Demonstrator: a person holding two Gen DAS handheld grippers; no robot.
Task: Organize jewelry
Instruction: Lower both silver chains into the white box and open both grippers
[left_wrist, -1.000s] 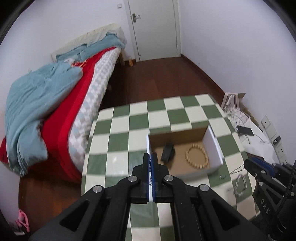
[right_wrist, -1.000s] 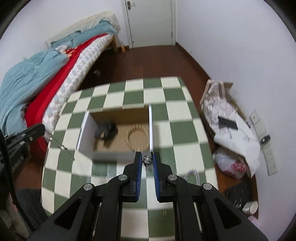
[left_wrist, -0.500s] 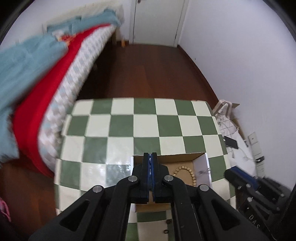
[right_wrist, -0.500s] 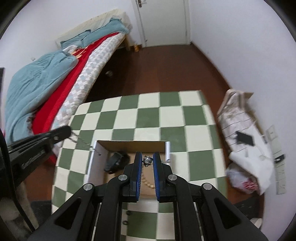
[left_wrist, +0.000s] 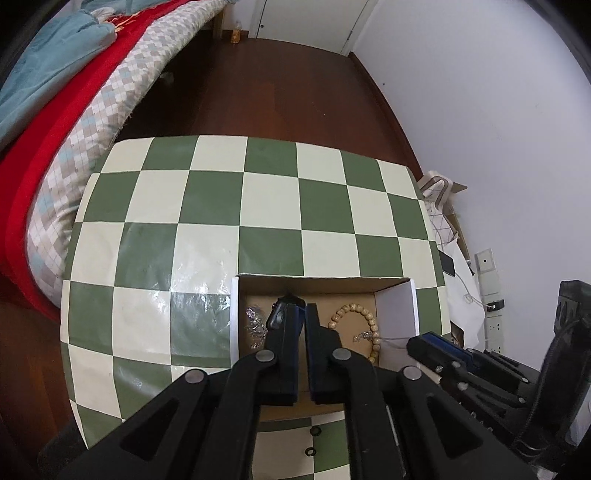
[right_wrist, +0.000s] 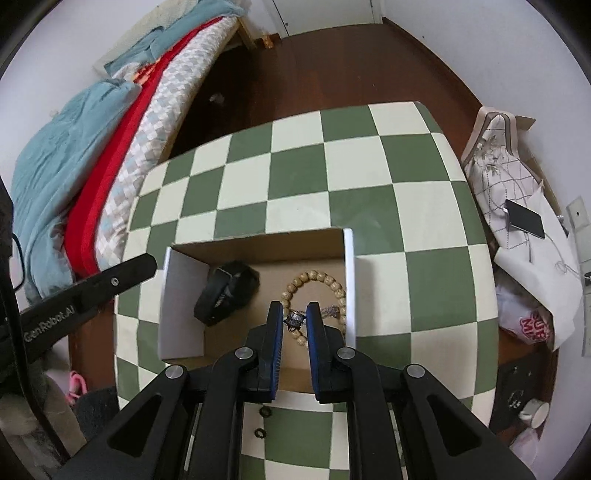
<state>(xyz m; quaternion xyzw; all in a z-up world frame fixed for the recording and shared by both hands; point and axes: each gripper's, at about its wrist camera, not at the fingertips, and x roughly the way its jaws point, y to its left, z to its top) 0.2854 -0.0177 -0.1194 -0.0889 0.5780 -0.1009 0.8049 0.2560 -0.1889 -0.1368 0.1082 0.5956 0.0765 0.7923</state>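
— Right gripper (right_wrist: 294, 320) first: what do we have between its tips?

— We see a small silvery ring (right_wrist: 294, 319) pinched between the blue pads (right_wrist: 277, 325), jaws narrowed onto it. It hangs over the open box (right_wrist: 349, 273), above the near arc of the bead bracelet (right_wrist: 317, 277) on the box floor.

— And our left gripper (left_wrist: 302, 314)?

— Its jaws stand nearly together with only a thin slit between them, and we see nothing in it. The tips reach over the box's near side, just in front of the black band (left_wrist: 277, 316).

— What else lies in the box?

— From the left wrist we see a silvery chain (left_wrist: 255, 325) heaped against the left wall, the black band beside it, and the bracelet toward the right wall. From the right wrist the black band (right_wrist: 225, 291) sits in the left half, apart from the bracelet.

— Where does the box stand?

— On the checked tabletop (right_wrist: 295, 173), near the near edge and a little toward the right edge. Two small dark rings (right_wrist: 263, 421) lie on the tabletop just in front of the box, under our right gripper.

— Beyond the tabletop?

— A bed (left_wrist: 74, 92) with a red cover along the left edge.
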